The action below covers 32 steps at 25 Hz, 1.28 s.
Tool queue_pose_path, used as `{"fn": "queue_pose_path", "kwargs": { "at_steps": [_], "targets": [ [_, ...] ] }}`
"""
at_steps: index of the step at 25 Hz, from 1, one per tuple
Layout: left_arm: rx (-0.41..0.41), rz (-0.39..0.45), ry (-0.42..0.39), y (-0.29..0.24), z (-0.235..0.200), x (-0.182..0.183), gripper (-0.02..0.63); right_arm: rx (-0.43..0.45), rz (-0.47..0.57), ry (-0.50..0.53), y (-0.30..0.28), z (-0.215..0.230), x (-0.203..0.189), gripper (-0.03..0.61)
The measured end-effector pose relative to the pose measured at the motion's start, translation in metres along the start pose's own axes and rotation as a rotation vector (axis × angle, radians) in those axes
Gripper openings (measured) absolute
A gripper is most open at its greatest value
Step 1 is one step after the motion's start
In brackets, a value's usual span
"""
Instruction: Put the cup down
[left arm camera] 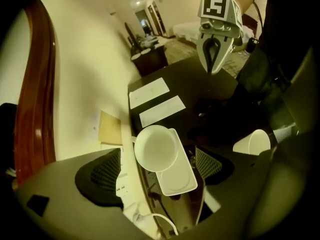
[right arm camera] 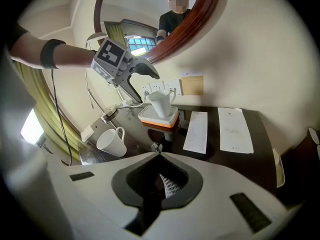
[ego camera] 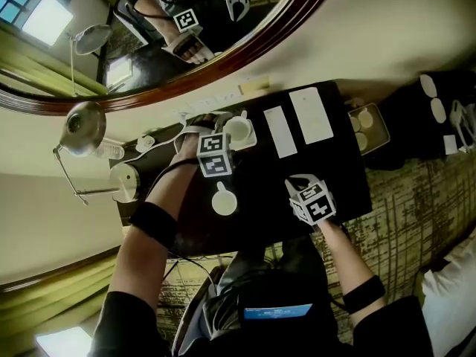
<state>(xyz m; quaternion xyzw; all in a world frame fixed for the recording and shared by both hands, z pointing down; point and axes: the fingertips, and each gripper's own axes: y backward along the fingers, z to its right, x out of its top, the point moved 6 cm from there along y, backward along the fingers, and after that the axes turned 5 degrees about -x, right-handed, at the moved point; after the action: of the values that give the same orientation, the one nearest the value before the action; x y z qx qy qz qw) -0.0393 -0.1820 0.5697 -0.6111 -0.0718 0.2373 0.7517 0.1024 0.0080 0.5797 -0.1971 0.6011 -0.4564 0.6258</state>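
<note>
A white cup (left arm camera: 156,148) stands upright on one end of a white tray (left arm camera: 182,184) near the wall edge of the dark table (left arm camera: 215,109). My left gripper (left arm camera: 159,158) is open, and the cup sits between its pads with a gap on each side. From the right gripper view, the left gripper (right arm camera: 145,86) hangs just above the cup (right arm camera: 161,103) on the tray (right arm camera: 159,117). A second white cup (right arm camera: 112,141) lies on its side on the table. My right gripper (right arm camera: 159,156) is shut and empty, hovering over the table's near side.
Two paper sheets (ego camera: 297,121) lie on the table right of the tray. A desk lamp (ego camera: 82,121) and a round metal object (ego camera: 125,181) stand at the left end. Sockets and a cable run along the wall. A low tray with dishes (ego camera: 368,125) sits beyond the table's right end.
</note>
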Motion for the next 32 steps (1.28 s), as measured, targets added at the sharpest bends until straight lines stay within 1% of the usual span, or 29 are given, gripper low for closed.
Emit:
{"fn": "queue_pose_path", "kwargs": {
  "at_steps": [3,5,10,15,19,21,23,24,32],
  "targets": [
    [-0.043,-0.021,-0.074,-0.008,-0.009,0.005,0.502,-0.001,0.01,-0.004,0.0,0.005,0.001,0.017],
    [-0.066,-0.03,-0.111,-0.014,-0.013,0.01,0.509,0.005,0.007,-0.014,0.0,0.008,0.0,0.017],
    [-0.097,-0.038,-0.129,-0.027,-0.02,0.018,0.509,0.008,0.006,-0.032,0.001,0.015,-0.003,0.017],
    [-0.141,-0.056,-0.147,-0.041,-0.018,0.018,0.509,0.008,0.0,-0.053,-0.001,0.022,-0.008,0.017],
    [-0.171,-0.073,-0.144,-0.053,-0.013,0.016,0.509,0.004,-0.009,-0.063,-0.002,0.029,-0.012,0.017],
    [-0.157,-0.074,-0.132,-0.055,-0.013,0.017,0.504,0.003,-0.009,-0.065,0.0,0.032,-0.013,0.017],
    [-0.127,-0.076,-0.131,-0.053,-0.017,0.019,0.42,0.002,-0.008,-0.066,0.0,0.033,-0.013,0.017],
    [-0.118,-0.078,-0.132,-0.052,-0.018,0.019,0.405,0.002,-0.007,-0.066,0.001,0.034,-0.013,0.017],
    [-0.113,-0.073,-0.061,-0.05,-0.014,0.022,0.39,0.007,0.002,-0.061,0.002,0.033,-0.011,0.017]
  ]
}}
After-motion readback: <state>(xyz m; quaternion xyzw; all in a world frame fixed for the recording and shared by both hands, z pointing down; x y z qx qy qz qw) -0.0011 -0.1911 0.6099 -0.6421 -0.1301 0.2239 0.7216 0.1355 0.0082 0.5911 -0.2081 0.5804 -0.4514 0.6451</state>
